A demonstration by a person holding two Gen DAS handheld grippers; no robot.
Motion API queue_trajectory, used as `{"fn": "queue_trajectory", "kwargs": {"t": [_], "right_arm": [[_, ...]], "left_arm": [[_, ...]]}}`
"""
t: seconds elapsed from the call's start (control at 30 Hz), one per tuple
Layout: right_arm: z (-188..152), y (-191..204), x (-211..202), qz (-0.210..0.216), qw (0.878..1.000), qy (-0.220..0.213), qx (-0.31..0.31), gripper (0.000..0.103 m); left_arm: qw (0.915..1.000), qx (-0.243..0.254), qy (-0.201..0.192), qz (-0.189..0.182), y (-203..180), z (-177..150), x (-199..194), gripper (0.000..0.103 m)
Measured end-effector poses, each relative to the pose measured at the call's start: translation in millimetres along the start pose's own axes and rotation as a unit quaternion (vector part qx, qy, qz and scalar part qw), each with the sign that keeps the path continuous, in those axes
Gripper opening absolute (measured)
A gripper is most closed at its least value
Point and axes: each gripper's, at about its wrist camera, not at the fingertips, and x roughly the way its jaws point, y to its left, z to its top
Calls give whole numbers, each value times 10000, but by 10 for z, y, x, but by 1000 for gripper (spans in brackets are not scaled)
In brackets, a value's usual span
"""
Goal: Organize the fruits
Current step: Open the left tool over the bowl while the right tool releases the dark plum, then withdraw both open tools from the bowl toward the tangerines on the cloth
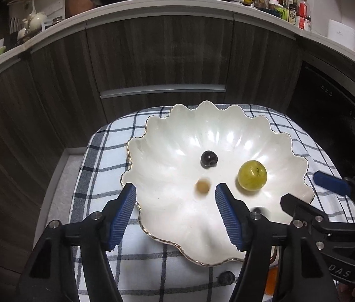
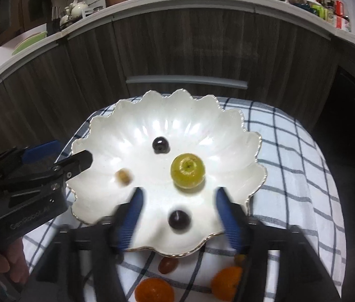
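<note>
Here both grippers — left gripper (image 1: 174,193), right gripper (image 2: 177,198) — hang with fingers apart, gripping nothing, over the scalloped bowl's (image 2: 227,136) near rim — fruit apparently let fall inside.

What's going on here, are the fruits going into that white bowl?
Yes. A person holds a hand-held gripper in each hand over the scalloped white bowl on the checked cloth. The left hand-held gripper and the right hand-held gripper are both open and hold nothing. In the bowl lie a green fruit, two dark cherries and a small tan fruit, which is blurred. Two oranges and a reddish fruit wait on the cloth.
</note>
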Motion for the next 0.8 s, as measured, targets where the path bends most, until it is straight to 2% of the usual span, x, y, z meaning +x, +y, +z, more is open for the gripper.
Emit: {"fn": "queue_trajectory", "kwargs": {"t": [0.07,0.2,0.27,0.8], "right_arm": [[7,-12,-38,-117,9999,-81,20,75],[33,-45,-73,-199,9997,-115,9,75],[37,-62,-90,-223,9997,-116,22,75],[13,-182,-276,-312,9991,-274,78,75]], "left_arm": [[10000,-17,-3,35,4,1,-10,69],[9999,-65,-48,97,20,-4,-50,80],[9999,-81,-67,86,25,-3,-69,82],[9998,-95,-186,74,-67,-5,-291,82]]}}
